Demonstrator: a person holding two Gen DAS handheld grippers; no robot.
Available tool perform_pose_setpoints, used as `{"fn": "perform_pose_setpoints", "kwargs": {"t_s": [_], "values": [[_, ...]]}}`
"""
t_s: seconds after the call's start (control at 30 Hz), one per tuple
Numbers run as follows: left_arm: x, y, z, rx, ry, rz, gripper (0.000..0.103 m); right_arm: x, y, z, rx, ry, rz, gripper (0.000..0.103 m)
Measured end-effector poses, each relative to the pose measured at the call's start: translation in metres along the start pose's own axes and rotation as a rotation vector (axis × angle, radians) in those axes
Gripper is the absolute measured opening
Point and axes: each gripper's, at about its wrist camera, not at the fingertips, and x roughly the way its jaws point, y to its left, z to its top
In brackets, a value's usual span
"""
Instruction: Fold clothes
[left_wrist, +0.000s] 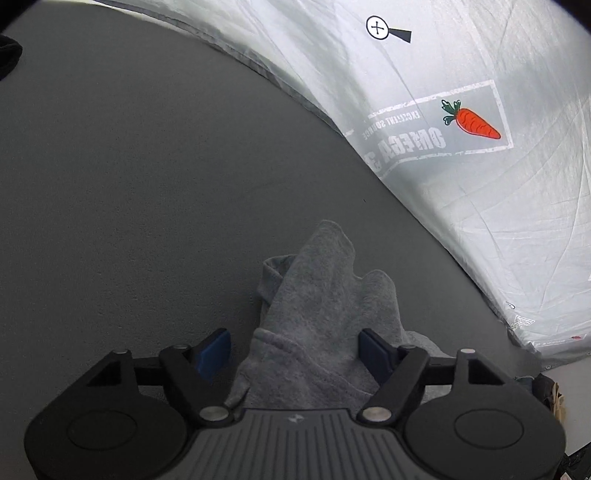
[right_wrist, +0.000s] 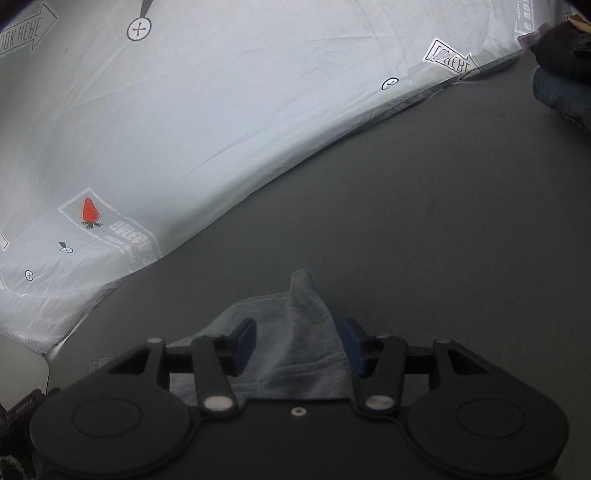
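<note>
Both tools stand released: left tool (left_wrist: 295, 354) and right tool (right_wrist: 299, 345) each straddle bunched grey cloth (left_wrist: 325, 295) on the dark counter (left_wrist: 129, 184), pads clear.

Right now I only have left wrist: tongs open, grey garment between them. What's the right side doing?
Observer: Right tongs are open too. A grey garment stands in a peak between the pads, not pinched.
Operator: Anything else over there?
Observer: Yes, a heap of dark and blue clothes at the far right, just past the corner of the printed sheet.
Operator: Any mark on the sheet I can orient by?
Observer: A LOOK HERE arrow print sits at the top left of the right wrist view.
</note>
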Motion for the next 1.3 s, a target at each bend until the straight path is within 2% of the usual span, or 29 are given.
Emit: {"fn": "perform_pose_setpoints", "kwargs": {"t_s": [0.03, 0.07, 0.17, 0.23, 0.27, 0.3, 0.5, 0.6, 0.7, 0.73, 0.8, 0.87, 0.93, 1.0, 1.03, 1.07, 1.1, 1.17, 1.23, 1.3], "values": [[0.002, 0.001, -0.001, -0.008, 0.001, -0.009, 0.057, 0.004, 0.000, -0.003, -0.009, 0.013, -0.002, 0.053], [0.001, 0.001, -0.002, 0.003, -0.003, -0.003, 0.057, 0.008, 0.001, -0.005, -0.030, 0.026, 0.004, 0.056], [-0.001, -0.001, -0.003, 0.072, -0.002, 0.023, 0.062, 0.018, 0.008, -0.010, -0.118, 0.051, 0.025, 0.068], [-0.001, -0.006, -0.003, 0.162, 0.021, 0.032, 0.070, 0.025, 0.011, -0.013, -0.173, 0.068, 0.039, 0.069], [0.000, -0.008, -0.004, 0.207, 0.036, 0.028, 0.080, 0.029, 0.011, -0.014, -0.192, 0.079, 0.055, 0.069], [0.000, -0.008, -0.003, 0.235, 0.055, 0.013, 0.084, 0.032, 0.010, -0.015, -0.201, 0.090, 0.080, 0.068], [-0.002, 0.002, 0.004, 0.321, 0.128, -0.070, 0.088, 0.038, -0.015, -0.005, -0.190, 0.145, 0.259, 0.069], [-0.002, 0.007, 0.011, 0.327, 0.174, -0.109, 0.090, 0.037, -0.031, 0.001, -0.160, 0.170, 0.306, 0.067], [0.000, 0.007, 0.014, 0.380, 0.234, -0.154, 0.100, 0.034, -0.037, 0.002, -0.175, 0.187, 0.336, 0.068], [0.002, 0.006, 0.013, 0.408, 0.254, -0.174, 0.103, 0.033, -0.039, 0.002, -0.183, 0.192, 0.347, 0.072], [0.005, 0.003, 0.016, 0.442, 0.268, -0.176, 0.103, 0.035, -0.035, 0.000, -0.203, 0.204, 0.386, 0.091], [0.008, 0.003, 0.020, 0.430, 0.284, -0.193, 0.103, 0.040, -0.028, 0.000, -0.244, 0.236, 0.433, 0.103], [0.016, 0.008, 0.025, 0.348, 0.322, -0.287, 0.103, 0.047, -0.021, 0.003, -0.265, 0.263, 0.473, 0.103], [0.026, 0.010, 0.026, 0.264, 0.373, -0.387, 0.103, 0.055, -0.019, 0.007, -0.235, 0.290, 0.530, 0.103], [0.030, 0.007, 0.022, 0.256, 0.366, -0.394, 0.103, 0.061, -0.019, 0.008, -0.199, 0.315, 0.573, 0.103], [0.030, 0.001, 0.021, 0.297, 0.365, -0.387, 0.103, 0.067, -0.019, 0.009, -0.163, 0.340, 0.616, 0.103], [0.030, -0.003, 0.019, 0.347, 0.375, -0.384, 0.103, 0.070, -0.016, 0.009, -0.168, 0.352, 0.636, 0.103], [0.031, -0.002, 0.018, 0.375, 0.386, -0.396, 0.103, 0.073, -0.011, 0.008, -0.188, 0.374, 0.672, 0.103], [0.034, 0.004, 0.022, 0.325, 0.407, -0.425, 0.102, 0.078, -0.008, 0.007, -0.179, 0.396, 0.704, 0.103], [0.037, 0.006, 0.024, 0.317, 0.436, -0.451, 0.102, 0.081, -0.002, 0.005, -0.189, 0.429, 0.732, 0.103]]}}
